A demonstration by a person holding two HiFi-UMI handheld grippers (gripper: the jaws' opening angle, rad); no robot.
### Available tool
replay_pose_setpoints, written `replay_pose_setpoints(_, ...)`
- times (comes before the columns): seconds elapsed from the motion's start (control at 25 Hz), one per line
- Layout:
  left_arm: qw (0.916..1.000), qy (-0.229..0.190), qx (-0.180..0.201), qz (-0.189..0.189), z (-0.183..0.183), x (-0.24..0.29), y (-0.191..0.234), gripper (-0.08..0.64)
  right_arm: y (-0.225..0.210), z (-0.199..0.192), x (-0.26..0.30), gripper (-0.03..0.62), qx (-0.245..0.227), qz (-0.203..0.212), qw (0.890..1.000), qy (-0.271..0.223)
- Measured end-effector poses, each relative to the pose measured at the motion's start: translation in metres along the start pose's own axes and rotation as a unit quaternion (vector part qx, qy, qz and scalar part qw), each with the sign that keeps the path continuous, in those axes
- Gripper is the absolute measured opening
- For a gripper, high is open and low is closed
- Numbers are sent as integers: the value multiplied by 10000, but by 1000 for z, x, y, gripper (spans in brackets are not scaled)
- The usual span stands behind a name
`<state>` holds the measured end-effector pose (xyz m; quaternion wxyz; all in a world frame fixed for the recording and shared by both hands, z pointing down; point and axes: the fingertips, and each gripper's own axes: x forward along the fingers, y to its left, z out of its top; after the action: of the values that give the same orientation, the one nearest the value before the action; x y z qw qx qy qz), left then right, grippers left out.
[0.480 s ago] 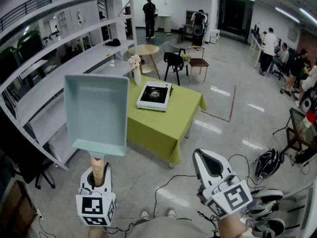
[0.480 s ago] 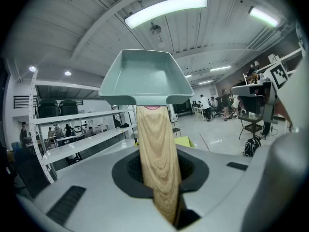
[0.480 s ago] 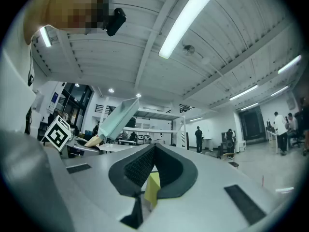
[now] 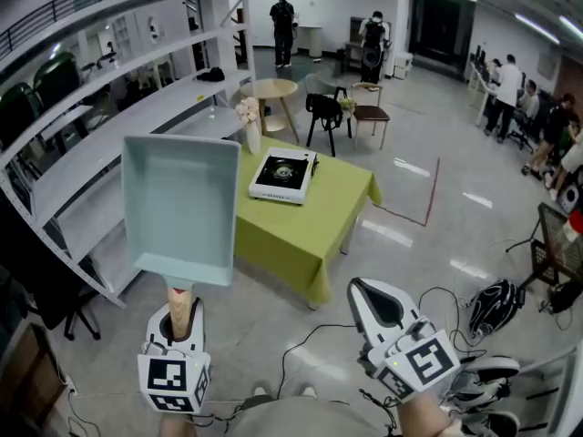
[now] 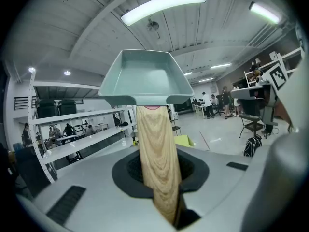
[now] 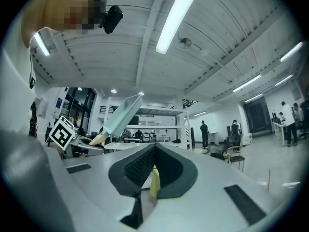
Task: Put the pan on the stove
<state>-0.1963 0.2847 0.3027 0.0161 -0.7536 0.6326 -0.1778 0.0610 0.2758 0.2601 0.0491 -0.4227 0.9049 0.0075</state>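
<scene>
Teal pan (image 4: 179, 206): left gripper (image 4: 179, 319) fingers are grasping its wooden handle (image 5: 155, 153) | right gripper (image 4: 363, 289) fingers are sitting clenched, empty | stove (image 4: 283, 174) is lying far on worktop (image 4: 305, 226)

A table (image 4: 296, 230) draped in lime-green cloth carries a white vase of flowers (image 4: 252, 135) at its far corner. Beyond stand a round wooden table (image 4: 271, 89) and a black chair (image 4: 321, 112). White shelving (image 4: 100, 144) lines the left; what looks like a backpack (image 4: 496, 303) lies on the floor.
</scene>
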Motion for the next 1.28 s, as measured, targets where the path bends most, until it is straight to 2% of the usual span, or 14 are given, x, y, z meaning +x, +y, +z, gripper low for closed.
replay_pose_setpoints(0.36,10000,72,18,8,8,20,-15,67,-31,-13,-5,6,117,10,9999,4)
replay_pose_setpoints(0.64,9999,90,58,-62,7,54,-21,67,-51,-31,5,6,-194,-101,9996,174)
replay_pose_setpoints(0.76,9998,111,114,-114,4,75,-20,67,-62,-44,15,6,-94,-132,9997,189)
replay_pose_setpoints(1.04,9989,301,-31,-350,-6,123,-16,67,-85,-70,44,6,147,-204,9986,476)
replay_pose_setpoints(1.28,9973,532,-30,-497,-20,176,-3,69,-107,-92,90,6,190,-237,9970,708)
